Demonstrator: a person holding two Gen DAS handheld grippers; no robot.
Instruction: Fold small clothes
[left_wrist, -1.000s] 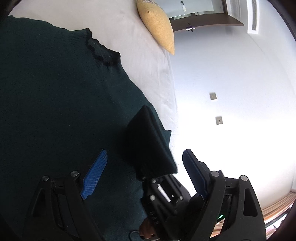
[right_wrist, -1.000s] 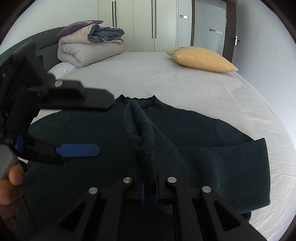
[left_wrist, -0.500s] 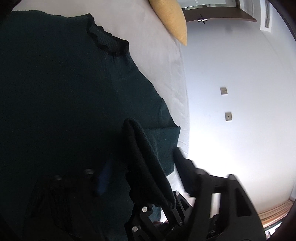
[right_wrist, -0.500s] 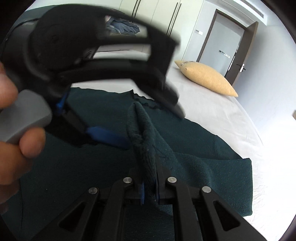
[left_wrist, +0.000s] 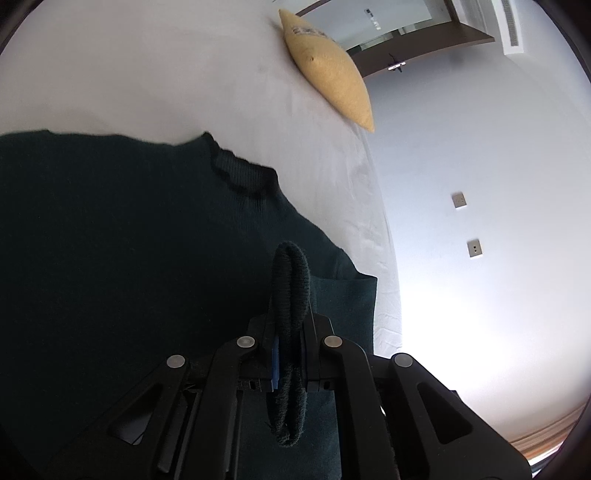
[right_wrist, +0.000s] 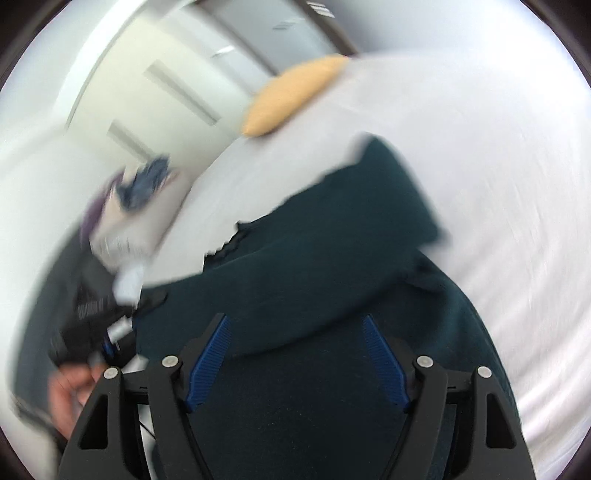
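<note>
White bed (left_wrist: 184, 74) fills the view, and spread flat across it lies the dark green sweater (left_wrist: 110, 240), neckline (left_wrist: 240, 177) toward the yellow pillow (left_wrist: 328, 70), a sleeve (right_wrist: 332, 236) draped across the body. It looks like a soft, thick knit: limp, a bit weighty, grippy rather than slippery, likely to sag and drag wherever it isn't supported. Best taken at a doubled edge or cuff, a good thick bite. The left gripper (left_wrist: 290, 354) has exactly that, jaws clamped on a bunched roll of knit (left_wrist: 290, 295) lifted off the body. The right gripper (right_wrist: 295, 365), blurred, hangs over the cloth with jaws wide apart, holding nothing.
</note>
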